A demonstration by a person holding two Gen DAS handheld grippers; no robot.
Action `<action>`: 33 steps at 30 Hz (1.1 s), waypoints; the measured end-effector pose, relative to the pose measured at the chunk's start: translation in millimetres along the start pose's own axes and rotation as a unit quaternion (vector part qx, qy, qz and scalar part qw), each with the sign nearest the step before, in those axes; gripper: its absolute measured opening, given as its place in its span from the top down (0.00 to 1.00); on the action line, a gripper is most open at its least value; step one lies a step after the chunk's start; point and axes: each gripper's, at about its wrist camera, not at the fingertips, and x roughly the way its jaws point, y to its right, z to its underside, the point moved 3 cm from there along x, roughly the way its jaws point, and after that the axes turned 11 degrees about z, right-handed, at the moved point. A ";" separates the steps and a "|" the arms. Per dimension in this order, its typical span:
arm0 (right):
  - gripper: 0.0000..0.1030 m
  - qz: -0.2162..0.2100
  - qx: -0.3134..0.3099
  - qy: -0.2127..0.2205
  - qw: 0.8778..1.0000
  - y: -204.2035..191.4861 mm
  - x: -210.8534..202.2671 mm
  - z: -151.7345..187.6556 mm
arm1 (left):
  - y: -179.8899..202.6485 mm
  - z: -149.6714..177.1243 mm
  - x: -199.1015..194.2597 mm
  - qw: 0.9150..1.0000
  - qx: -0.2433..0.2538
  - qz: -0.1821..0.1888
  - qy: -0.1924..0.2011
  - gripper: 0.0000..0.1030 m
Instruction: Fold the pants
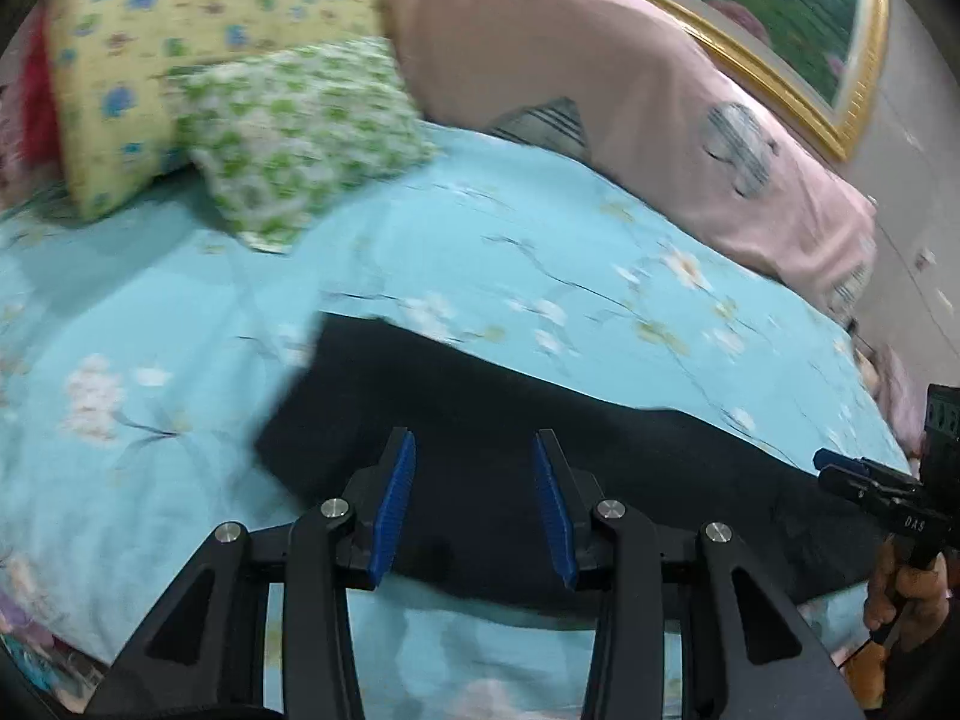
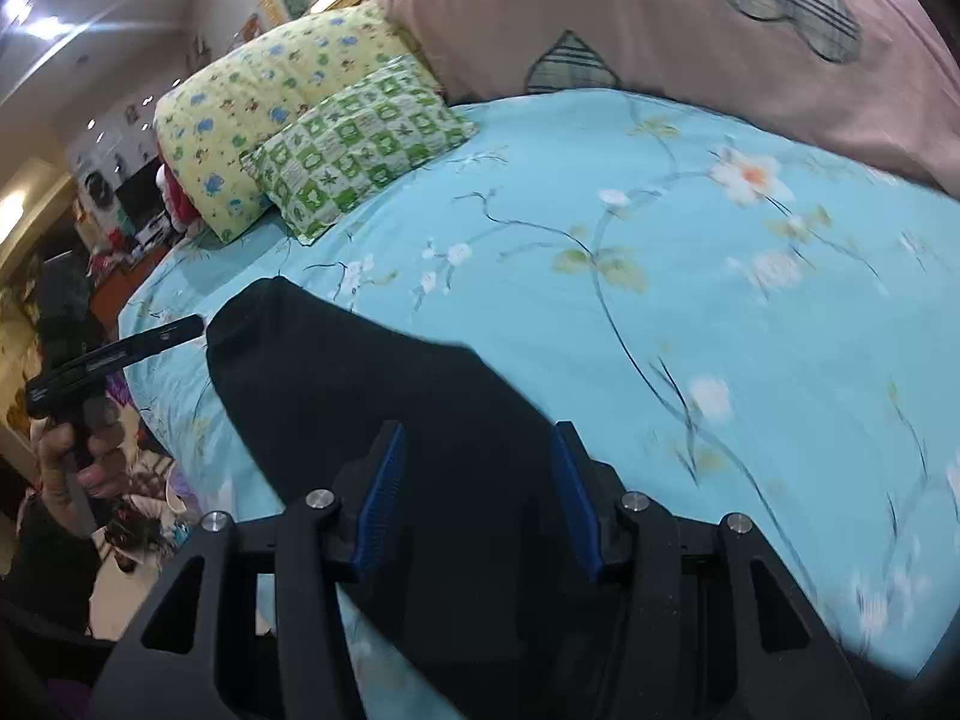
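Note:
Dark navy pants (image 1: 480,420) lie flat and folded lengthwise on the light blue floral bedspread (image 1: 180,312). My left gripper (image 1: 474,450) is open, its blue pads (image 1: 396,498) hovering just over the pants' left end. My right gripper (image 2: 477,444) is open, hovering above the other end of the pants (image 2: 360,396). The right gripper also shows at the right edge of the left wrist view (image 1: 840,468). The left gripper shows at the left edge of the right wrist view (image 2: 180,327), beside the pants' far end.
A yellow floral pillow (image 1: 180,18) and a green patterned pillow (image 1: 300,132) lie at the bed's head. A pink blanket (image 1: 600,90) runs along the far side, under a gold-framed picture (image 1: 810,48). The bed's near edge drops to a cluttered floor (image 2: 138,516).

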 end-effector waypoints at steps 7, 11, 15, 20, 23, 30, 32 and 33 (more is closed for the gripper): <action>0.50 0.032 0.065 -0.004 0.997 35.2 -45.3 52.9 | 76.1 13.2 44.3 0.994 0.052 0.076 -0.055 0.52; 0.50 0.059 0.110 -0.018 0.992 55.4 -66.5 84.8 | 126.0 23.2 71.3 0.982 0.105 0.118 -0.102 0.52; 0.50 0.078 0.149 -0.013 0.986 74.4 -91.8 113.5 | 179.7 36.3 93.2 0.963 0.156 0.166 -0.145 0.48; 0.50 0.096 0.192 -0.006 0.977 95.2 -114.7 135.1 | 237.4 54.7 116.7 0.939 0.197 0.209 -0.188 0.48; 0.50 0.106 0.211 -0.001 0.972 104.5 -126.9 145.6 | 264.5 60.7 129.1 0.925 0.225 0.226 -0.207 0.48; 0.50 0.122 0.255 -0.007 0.959 125.5 -139.7 170.0 | 317.0 74.0 153.4 0.892 0.285 0.254 -0.243 0.45; 0.50 0.128 0.275 -0.007 0.953 132.7 -142.5 177.3 | 329.0 75.7 159.9 0.884 0.294 0.262 -0.253 0.43; 0.50 0.131 0.288 -0.008 0.949 137.9 -144.0 181.1 | 336.6 75.9 164.1 0.879 0.300 0.267 -0.259 0.43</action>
